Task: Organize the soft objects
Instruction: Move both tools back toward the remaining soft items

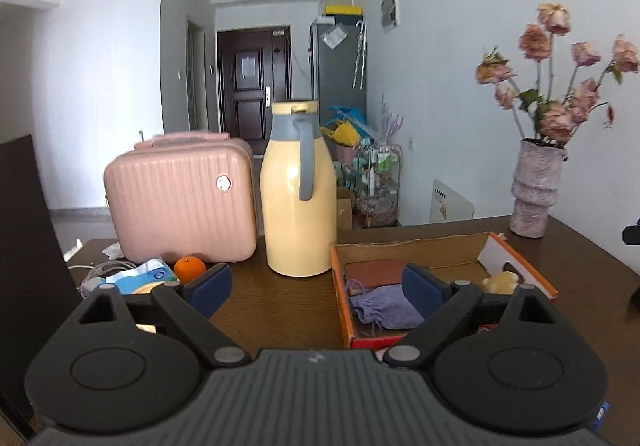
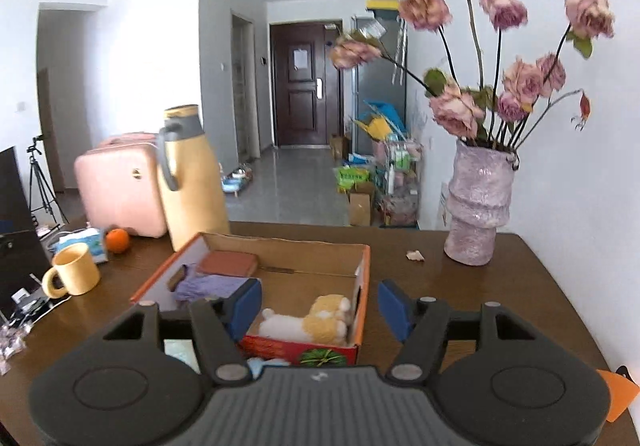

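An open orange cardboard box (image 2: 362,278) (image 1: 338,286) lies on the brown table. In it are a purple drawstring pouch (image 1: 384,310) (image 2: 212,286), a brown flat pad (image 2: 228,264) (image 1: 376,272) and a white-and-tan plush dog (image 2: 308,320) (image 1: 500,282). My left gripper (image 1: 318,286) is open and empty, held above the table at the box's left wall. My right gripper (image 2: 320,306) is open and empty, held above the box's near right corner, over the plush dog.
A yellow thermos jug (image 1: 298,189) and a pink case (image 1: 180,201) stand behind the box on the left. An orange (image 1: 189,269), a tissue pack (image 1: 140,278) and a yellow mug (image 2: 74,274) sit at the left. A vase of dried roses (image 2: 478,205) stands at the right.
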`<state>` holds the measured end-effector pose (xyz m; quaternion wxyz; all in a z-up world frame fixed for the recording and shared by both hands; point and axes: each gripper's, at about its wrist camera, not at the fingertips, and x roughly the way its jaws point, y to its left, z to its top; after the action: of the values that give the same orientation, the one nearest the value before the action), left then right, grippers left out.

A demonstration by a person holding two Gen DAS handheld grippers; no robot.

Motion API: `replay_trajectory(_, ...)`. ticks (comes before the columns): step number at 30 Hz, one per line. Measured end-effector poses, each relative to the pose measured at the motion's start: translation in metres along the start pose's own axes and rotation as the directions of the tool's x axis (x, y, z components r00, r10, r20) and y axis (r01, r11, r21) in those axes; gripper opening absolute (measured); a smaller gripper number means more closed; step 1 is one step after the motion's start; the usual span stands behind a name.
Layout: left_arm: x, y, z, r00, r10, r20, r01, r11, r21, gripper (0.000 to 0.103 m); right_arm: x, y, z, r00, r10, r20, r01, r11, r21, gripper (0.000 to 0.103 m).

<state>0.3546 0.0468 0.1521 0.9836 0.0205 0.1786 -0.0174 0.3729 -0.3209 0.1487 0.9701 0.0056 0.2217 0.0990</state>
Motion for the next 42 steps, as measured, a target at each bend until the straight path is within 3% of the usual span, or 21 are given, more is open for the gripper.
replay_trajectory(6,-0.067,-0.010,-0.060,0.996,0.000,0.086,0.001,1.000,-0.004,0.097,-0.055,0.020,-0.076,0.996,0.031,0.080,-0.032,0.999,0.020,0.064)
replay_trajectory(11,-0.119,-0.029,-0.125,0.992,-0.014,0.124,0.011,1.000,0.023,0.098,-0.094,0.047,-0.155,0.996,0.032,0.079,-0.032,0.999,-0.007,0.065)
replay_trajectory(15,-0.145,-0.041,-0.170,0.995,-0.068,0.079,0.069,0.997,-0.018,0.099,-0.124,0.069,-0.207,0.997,0.029,0.066,-0.030,1.000,0.006,0.065)
replay_trajectory(18,-0.148,-0.048,-0.187,0.994,-0.102,0.024,0.103,0.994,-0.033,0.099,-0.134,0.079,-0.227,0.998,0.039,0.058,-0.041,0.999,0.033,0.066)
replay_trajectory(31,-0.112,-0.058,-0.190,0.992,-0.116,-0.046,0.114,0.992,-0.051,0.099,-0.111,0.089,-0.226,0.998,0.062,0.015,-0.062,0.998,0.000,0.070)
replay_trajectory(36,-0.066,-0.071,-0.164,0.982,-0.181,-0.045,0.178,0.982,-0.064,0.098,-0.063,0.092,-0.202,0.996,0.083,-0.017,-0.084,0.995,-0.055,0.073)
replay_trajectory(42,0.027,-0.098,-0.124,0.979,-0.200,-0.047,0.196,0.977,-0.085,0.097,0.025,0.093,-0.169,0.991,0.092,-0.097,-0.102,0.990,-0.101,0.074)
